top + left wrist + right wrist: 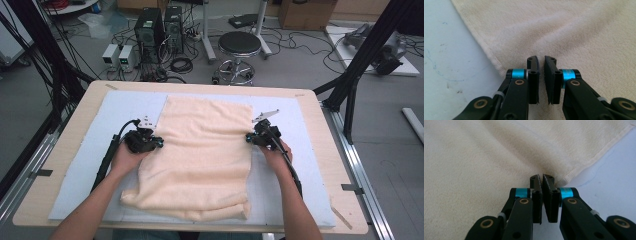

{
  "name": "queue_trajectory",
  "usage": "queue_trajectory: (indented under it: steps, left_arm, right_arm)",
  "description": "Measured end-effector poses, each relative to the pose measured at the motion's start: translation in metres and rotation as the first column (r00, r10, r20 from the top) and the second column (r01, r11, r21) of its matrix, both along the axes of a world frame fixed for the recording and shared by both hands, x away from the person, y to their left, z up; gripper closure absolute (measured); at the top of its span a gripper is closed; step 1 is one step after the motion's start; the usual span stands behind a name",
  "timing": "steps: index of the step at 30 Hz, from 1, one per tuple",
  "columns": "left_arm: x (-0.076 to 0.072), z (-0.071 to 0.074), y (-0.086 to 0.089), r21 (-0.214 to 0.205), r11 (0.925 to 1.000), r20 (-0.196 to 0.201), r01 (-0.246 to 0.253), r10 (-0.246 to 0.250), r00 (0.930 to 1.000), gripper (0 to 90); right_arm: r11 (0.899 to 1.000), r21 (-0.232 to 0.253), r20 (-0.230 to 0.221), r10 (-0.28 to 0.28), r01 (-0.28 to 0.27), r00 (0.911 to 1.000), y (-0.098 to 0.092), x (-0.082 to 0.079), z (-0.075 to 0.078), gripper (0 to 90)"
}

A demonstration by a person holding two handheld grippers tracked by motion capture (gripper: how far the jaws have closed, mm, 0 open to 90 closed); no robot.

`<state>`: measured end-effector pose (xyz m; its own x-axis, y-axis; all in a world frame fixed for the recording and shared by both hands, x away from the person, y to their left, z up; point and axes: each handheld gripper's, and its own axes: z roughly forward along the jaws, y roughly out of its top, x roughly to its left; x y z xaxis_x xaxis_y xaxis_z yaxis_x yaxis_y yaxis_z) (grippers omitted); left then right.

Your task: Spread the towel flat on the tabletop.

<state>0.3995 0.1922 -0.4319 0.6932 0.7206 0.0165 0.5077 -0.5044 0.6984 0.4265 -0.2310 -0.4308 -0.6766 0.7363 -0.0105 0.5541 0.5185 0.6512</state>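
Right claw [542,178] pinches towel [486,170] edge; high view adds stool [239,44].

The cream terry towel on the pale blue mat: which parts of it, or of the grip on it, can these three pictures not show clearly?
- Left claw: in the left gripper view a slit remains between the jaws; whether cloth of the cream terry towel is pinched is hidden by the jaws.
- Right claw: the tips meet at the towel's hem; the fold inside is hidden.
- High view: the towel's near edge is doubled under; the number of layers cannot be told.
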Motion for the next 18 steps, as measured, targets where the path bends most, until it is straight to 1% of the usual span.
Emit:
queue_trajectory:
  steps: [1,2,3,4,5,6,7,8,9,11,12,13,14,15,16,17,18]
  left_arm:
    - [0.001,0.001,0.000,0.001,1.0000,0.000,-0.001,0.001,1.0000,81.5]
    - [0.002,0.001,0.000,-0.012,0.9999,-0.001,-0.002,0.002,1.0000,80.7]
    - [0.002,0.002,0.001,-0.016,0.9999,0.000,0.004,-0.004,1.0000,79.4]
    - [0.001,0.004,0.003,-0.026,0.9996,-0.006,0.008,-0.008,0.9999,77.1]
    - [-0.001,0.006,0.006,-0.051,0.9986,-0.013,0.015,-0.015,0.9998,74.8]
    - [-0.003,0.009,0.008,-0.062,0.9977,-0.012,0.027,-0.028,0.9995,73.0]
    - [-0.006,0.011,0.010,-0.074,0.9966,-0.007,0.035,-0.036,0.9993,71.6]
    - [-0.010,0.015,0.014,-0.087,0.9947,0.000,0.054,-0.054,0.9985,70.2]
    - [-0.014,0.018,0.016,-0.099,0.9932,0.006,0.062,-0.061,0.9981,68.6]
    - [-0.022,0.024,0.021,-0.116,0.9899,0.020,0.082,-0.080,0.9966,66.1]
    - [-0.027,0.028,0.024,-0.119,0.9887,0.028,0.091,-0.088,0.9957,65.4]
    - [-0.032,0.031,0.026,-0.123,0.9870,0.035,0.103,-0.099,0.9945,64.4]
    - [-0.037,0.033,0.028,-0.130,0.9848,0.038,0.115,-0.111,0.9931,62.9]
    - [-0.043,0.036,0.029,-0.135,0.9820,0.043,0.132,-0.127,0.9909,61.8]
    - [-0.050,0.038,0.030,-0.127,0.9808,0.049,0.148,-0.143,0.9885,60.6]
    - [-0.058,0.039,0.030,-0.120,0.9786,0.056,0.167,-0.161,0.9853,59.6]
    - [-0.065,0.040,0.031,-0.112,0.9767,0.065,0.183,-0.176,0.9822,57.8]
  right_arm:
    - [1.000,-0.001,-0.004,-0.007,0.007,1.0000,0.000,0.003,0.000,86.0]
    - [1.000,-0.003,-0.010,-0.009,0.009,0.9999,0.001,0.004,0.001,85.5]
    - [1.000,-0.010,0.001,-0.010,0.010,0.9999,0.002,0.005,0.002,83.9]
    - [1.000,-0.003,0.008,-0.006,0.006,0.9999,0.002,0.004,0.003,80.2]
    - [1.000,0.010,0.014,0.001,-0.002,0.9999,0.001,0.002,0.005,76.2]
    - [1.000,0.025,0.015,0.014,-0.014,0.9998,0.001,-0.001,0.008,73.4]
    - [0.999,0.033,0.023,0.031,-0.032,0.9993,0.002,-0.005,0.012,71.1]
    - [0.998,0.036,0.033,0.043,-0.045,0.9985,0.002,-0.008,0.015,69.2]
    - [0.996,0.054,0.048,0.062,-0.064,0.9969,0.002,-0.015,0.021,67.1]
    - [0.993,0.073,0.083,0.088,-0.094,0.9926,0.002,-0.027,0.029,64.8]
    - [0.991,0.082,0.104,0.097,-0.106,0.9898,0.003,-0.034,0.033,63.4]
    - [0.988,0.097,0.115,0.107,-0.118,0.9876,0.003,-0.042,0.037,62.1]
    - [0.984,0.114,0.125,0.123,-0.138,0.9845,0.002,-0.048,0.041,60.4]
    - [0.980,0.130,0.119,0.135,-0.150,0.9836,0.003,-0.056,0.045,57.3]
    - [0.977,0.128,0.116,0.157,-0.171,0.9808,0.005,-0.062,0.048,55.9]
    - [0.973,0.126,0.125,0.179,-0.195,0.9758,0.006,-0.070,0.052,55.4]
    - [0.968,0.130,0.161,0.192,-0.214,0.9680,0.008,-0.082,0.055,55.6]
